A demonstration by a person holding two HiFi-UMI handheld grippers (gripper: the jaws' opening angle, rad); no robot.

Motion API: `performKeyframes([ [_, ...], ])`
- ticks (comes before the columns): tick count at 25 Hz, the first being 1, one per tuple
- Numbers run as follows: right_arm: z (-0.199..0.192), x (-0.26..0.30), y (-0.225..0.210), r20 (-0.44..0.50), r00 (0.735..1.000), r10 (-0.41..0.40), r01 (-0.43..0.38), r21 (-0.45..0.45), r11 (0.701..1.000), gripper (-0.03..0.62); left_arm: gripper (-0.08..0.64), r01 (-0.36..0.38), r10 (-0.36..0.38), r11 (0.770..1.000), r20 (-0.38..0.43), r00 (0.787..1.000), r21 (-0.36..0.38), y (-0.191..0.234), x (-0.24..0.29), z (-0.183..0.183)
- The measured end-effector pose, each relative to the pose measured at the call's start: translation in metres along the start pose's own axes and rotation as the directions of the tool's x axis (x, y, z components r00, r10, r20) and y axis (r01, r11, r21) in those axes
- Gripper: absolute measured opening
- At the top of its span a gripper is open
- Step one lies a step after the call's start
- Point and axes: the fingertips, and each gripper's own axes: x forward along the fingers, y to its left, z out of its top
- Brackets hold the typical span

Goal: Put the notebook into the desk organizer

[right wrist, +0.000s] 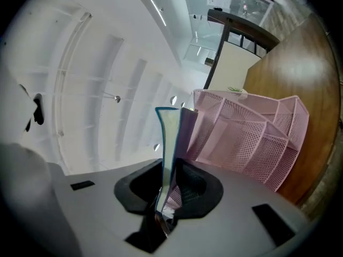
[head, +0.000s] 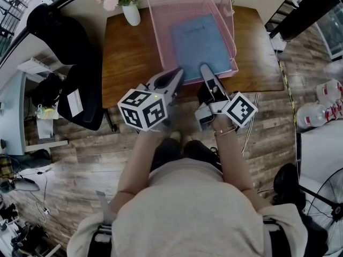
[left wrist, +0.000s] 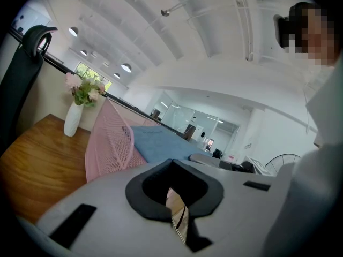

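A blue notebook point(head: 201, 44) lies tilted in the pink mesh desk organizer point(head: 161, 31) on the wooden desk point(head: 128, 63). My right gripper point(head: 206, 71) is shut on the notebook's near edge. In the right gripper view the notebook point(right wrist: 171, 143) stands edge-on between the jaws, with the organizer's compartments point(right wrist: 252, 138) beyond it. My left gripper point(head: 174, 74) hovers at the organizer's near left corner, jaws together and holding nothing. The left gripper view shows the organizer's wall point(left wrist: 110, 143) and the notebook's cover point(left wrist: 158, 143) ahead.
A white vase of flowers point(head: 130, 12) stands at the desk's far left corner. A black office chair point(head: 75, 58) is left of the desk. Water bottles point(head: 321, 103) and a fan point(head: 321, 208) sit on the floor to the right.
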Motion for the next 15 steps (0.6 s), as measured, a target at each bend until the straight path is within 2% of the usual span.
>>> performKeyframes([
  [15,-0.0053,0.0056,-0.0118,-0.016,1.000,-0.010,0.011,0.039,0.999,0.083,0.012,-0.002,0.002,1.000,-0.002,1.000,0.025,-0.0056,0.0038,0.0002],
])
